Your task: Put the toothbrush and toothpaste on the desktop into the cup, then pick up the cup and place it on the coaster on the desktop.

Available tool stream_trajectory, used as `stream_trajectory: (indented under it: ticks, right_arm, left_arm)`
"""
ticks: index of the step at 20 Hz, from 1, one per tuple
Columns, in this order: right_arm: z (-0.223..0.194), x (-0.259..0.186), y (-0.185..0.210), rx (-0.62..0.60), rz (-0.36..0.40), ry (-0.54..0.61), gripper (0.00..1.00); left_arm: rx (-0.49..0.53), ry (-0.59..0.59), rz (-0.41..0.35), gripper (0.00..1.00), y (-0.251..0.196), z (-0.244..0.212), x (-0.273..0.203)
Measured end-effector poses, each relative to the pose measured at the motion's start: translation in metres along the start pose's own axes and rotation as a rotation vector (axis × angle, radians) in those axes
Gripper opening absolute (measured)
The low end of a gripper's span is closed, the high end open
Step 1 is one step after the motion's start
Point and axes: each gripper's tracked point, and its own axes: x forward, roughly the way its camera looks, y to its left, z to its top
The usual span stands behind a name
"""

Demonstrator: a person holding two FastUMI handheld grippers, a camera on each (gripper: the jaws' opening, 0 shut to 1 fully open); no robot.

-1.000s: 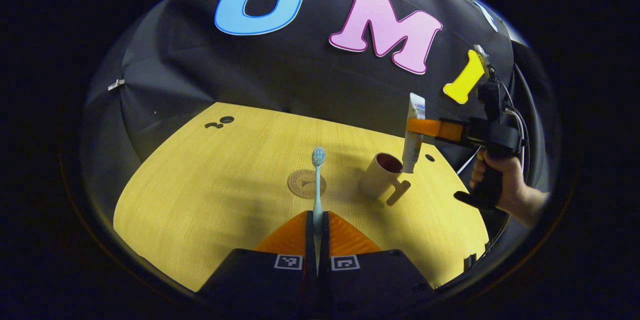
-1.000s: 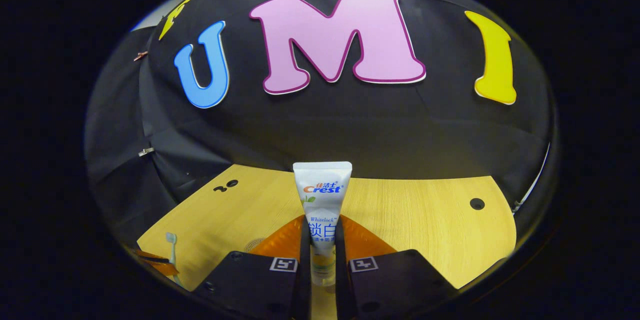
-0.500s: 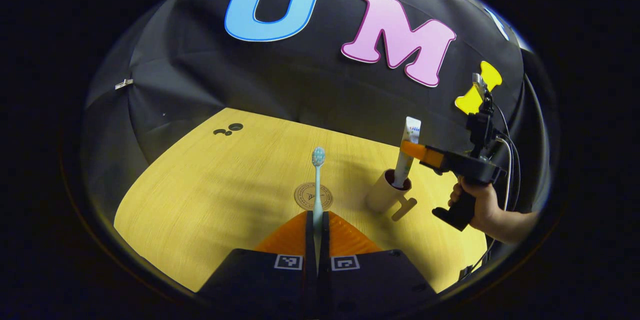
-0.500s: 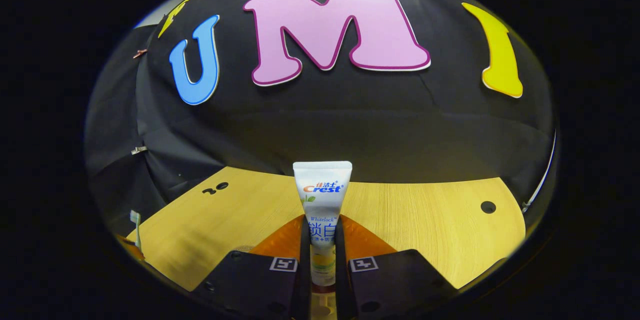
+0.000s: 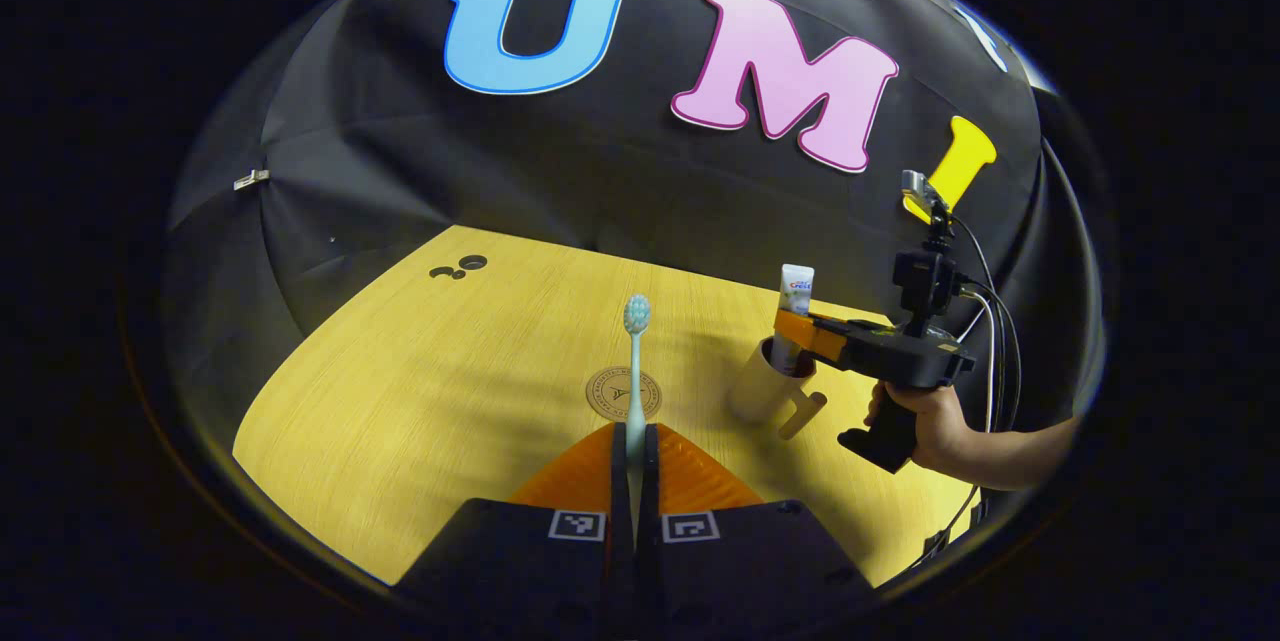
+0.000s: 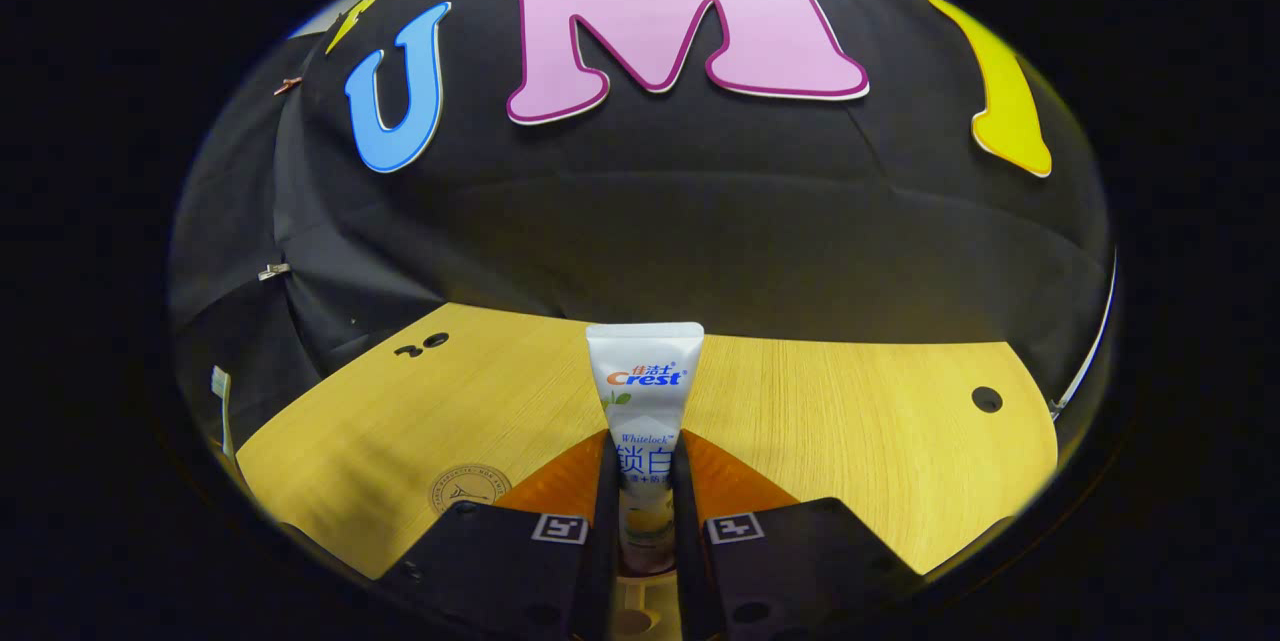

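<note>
On the left, the left hand-held gripper is clamped on the toothbrush, holding it upright, bristles up, above the counter with the coaster lying just beyond its tip. Right of the coaster, near but apart from it, stands the cup, its handle turned toward the camera. The right hand-held gripper, held by a hand, grips the toothpaste with both fingers; the tube stands nearly upright with its lower end already inside the cup's mouth. In the right gripper view the tube sits pinched between that gripper's own fingers, crimped end up, and the cup rim is just glimpsed beneath. The step in hand looks like lowering the toothpaste in and letting go: best to keep the tube vertical and centred over the opening, sink it until the cap nears the bottom, then part the fingers and lift straight up so they do not nudge the rim or tip the cup. The toothbrush would go in next, and the tall tube leaning in the cup will narrow the opening for it. The path from cup to coaster looks free, though the left gripper hangs over the coaster and would need to move aside. Cable holes at the far left of the counter are well out of the way.
</note>
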Motion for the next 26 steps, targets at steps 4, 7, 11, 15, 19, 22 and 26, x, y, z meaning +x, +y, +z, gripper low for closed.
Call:
stream_trajectory:
  ticks: [4,7,11,15,19,22,26]
  right_arm:
    - [-0.008,-0.006,0.000,0.013,-0.001,0.021,0.56]
    - [-0.003,-0.023,-0.006,0.013,0.002,0.010,0.77]
    - [-0.001,-0.058,-0.029,0.001,-0.032,-0.009,0.99]
    - [-0.007,-0.089,-0.054,0.022,-0.065,0.006,0.99]
    - [-0.014,-0.111,-0.079,0.035,-0.107,0.020,0.99]
    - [-0.024,-0.121,-0.093,0.074,-0.134,0.046,0.99]
    - [-0.038,-0.129,-0.108,0.097,-0.169,0.072,0.98]
  left_arm:
    - [0.001,0.000,-0.011,0.07,-0.009,-0.002,-0.003]
    - [0.009,-0.020,-0.030,0.07,-0.021,0.005,0.001]
    - [0.028,-0.070,-0.103,0.06,-0.058,0.028,0.018]
    - [0.008,-0.156,-0.210,0.06,-0.105,0.066,0.043]
    - [-0.069,-0.241,-0.344,0.06,-0.149,0.099,0.075]
    - [-0.073,-0.310,-0.397,0.06,-0.170,0.117,0.100]
    - [-0.019,-0.396,-0.448,0.06,-0.195,0.128,0.132]
